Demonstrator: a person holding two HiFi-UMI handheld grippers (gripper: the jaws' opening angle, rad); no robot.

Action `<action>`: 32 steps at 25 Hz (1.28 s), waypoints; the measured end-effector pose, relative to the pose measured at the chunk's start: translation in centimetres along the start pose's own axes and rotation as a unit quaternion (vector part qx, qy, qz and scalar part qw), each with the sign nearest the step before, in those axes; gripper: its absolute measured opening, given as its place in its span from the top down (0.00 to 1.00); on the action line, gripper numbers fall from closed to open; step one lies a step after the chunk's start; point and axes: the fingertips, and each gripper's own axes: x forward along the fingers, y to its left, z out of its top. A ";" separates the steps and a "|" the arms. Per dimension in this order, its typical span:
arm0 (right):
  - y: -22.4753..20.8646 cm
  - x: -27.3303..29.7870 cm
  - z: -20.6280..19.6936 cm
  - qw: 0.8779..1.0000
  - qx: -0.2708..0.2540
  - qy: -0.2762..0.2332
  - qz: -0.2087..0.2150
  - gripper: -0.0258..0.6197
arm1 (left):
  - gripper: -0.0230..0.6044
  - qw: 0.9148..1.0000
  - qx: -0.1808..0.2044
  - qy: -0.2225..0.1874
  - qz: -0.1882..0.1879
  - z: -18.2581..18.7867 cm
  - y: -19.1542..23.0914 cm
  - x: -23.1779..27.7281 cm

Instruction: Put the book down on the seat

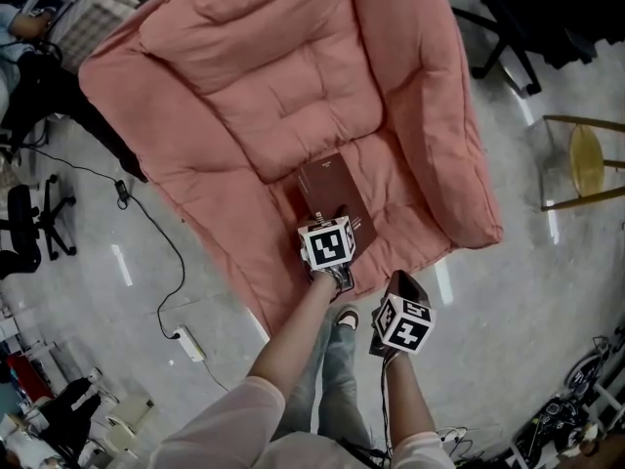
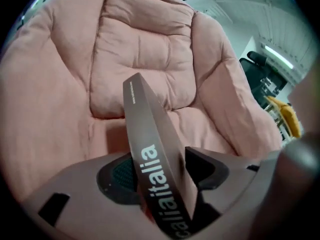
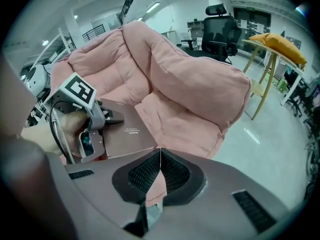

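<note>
A brown book (image 1: 330, 189) lies on the front part of the pink padded seat (image 1: 283, 115). My left gripper (image 1: 342, 221) is at the book's near end. In the left gripper view the book's spine (image 2: 150, 149) stands between the jaws with a dark gap on its right side, so the pads do not press it and the gripper is open. The right gripper view shows the book (image 3: 125, 131) flat on the cushion with the left gripper (image 3: 112, 118) over its corner. My right gripper (image 1: 405, 283) hangs off the seat's front edge, shut and empty (image 3: 159, 171).
A black office chair (image 1: 508, 18) stands behind the seat at the right. A wooden stool with a yellow top (image 1: 586, 159) is at the far right. A cable and power strip (image 1: 190, 345) lie on the floor at the left. My shoe (image 1: 344, 318) is below the seat's front edge.
</note>
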 end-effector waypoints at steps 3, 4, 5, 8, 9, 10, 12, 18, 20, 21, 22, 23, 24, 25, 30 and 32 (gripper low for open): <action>0.5 -0.2 0.1 1.000 -0.002 -0.001 0.005 0.91 | 0.36 0.999 0.007 -0.009 0.034 0.3 1.0 -0.7; 0.6 -0.3 0.2 1.000 -0.002 -0.002 0.007 0.91 | 0.34 0.999 -0.001 -0.009 0.037 0.1 1.3 -0.9; 0.6 -0.4 0.3 1.000 -0.003 -0.003 0.008 0.91 | 0.33 0.999 -0.007 -0.010 0.040 0.0 1.6 -1.1; 0.7 -0.6 0.8 1.000 -0.005 -0.005 0.010 0.91 | 0.32 0.999 -0.015 -0.001 0.052 -0.9 2.6 -2.0; 0.9 -0.8 0.9 1.000 -0.006 -0.006 0.011 0.91 | 0.32 0.998 -0.018 0.000 0.053 -1.0 2.8 -2.4; 1.1 -1.0 1.1 1.000 -0.006 -0.007 0.011 0.91 | 0.32 0.999 -0.020 0.000 0.051 -1.1 2.9 -2.8; 1.4 -1.6 1.2 1.000 -0.006 -0.010 0.013 0.91 | 0.32 0.999 -0.023 -0.002 0.045 -1.4 2.9 -3.8; 2.4 -3.7 1.7 0.999 -0.013 -0.025 0.024 0.91 | 0.33 0.999 0.000 0.010 0.041 -2.6 2.3 -8.1; 2.7 -4.8 1.9 0.999 -0.015 -0.030 0.028 0.91 | 0.38 0.999 0.018 0.012 0.028 -3.0 1.4 -9.9; 2.9 -5.5 1.9 0.999 -0.016 -0.033 0.030 0.91 | 0.50 0.999 0.025 0.009 0.024 -3.2 1.0 -11.0; 3.0 -6.3 1.8 0.999 -0.017 -0.035 0.031 0.91 | 0.57 0.999 0.031 0.008 0.023 -3.5 0.7 -12.1; 3.1 -7.0 1.8 0.999 -0.018 -0.037 0.033 0.91 | 0.59 0.999 0.037 0.008 0.023 -3.9 0.6 -13.2; 3.2 -7.7 1.8 0.998 -0.020 -0.039 0.034 0.91 | 0.62 0.999 0.040 0.008 0.024 -4.2 0.5 -14.2; 3.4 -8.4 1.8 0.998 -0.021 -0.041 0.036 0.91 | 0.64 0.999 0.042 0.007 0.024 -4.5 0.5 -15.2; 4.4 -11.7 1.7 0.997 -0.031 -0.051 0.049 0.91 | 0.73 0.999 0.044 -0.007 0.014 -5.4 0.0 -20.0; 4.9 -13.2 1.6 0.996 -0.040 -0.054 0.055 0.91 | 0.77 0.999 0.047 -0.015 0.011 -5.6 -0.3 -22.1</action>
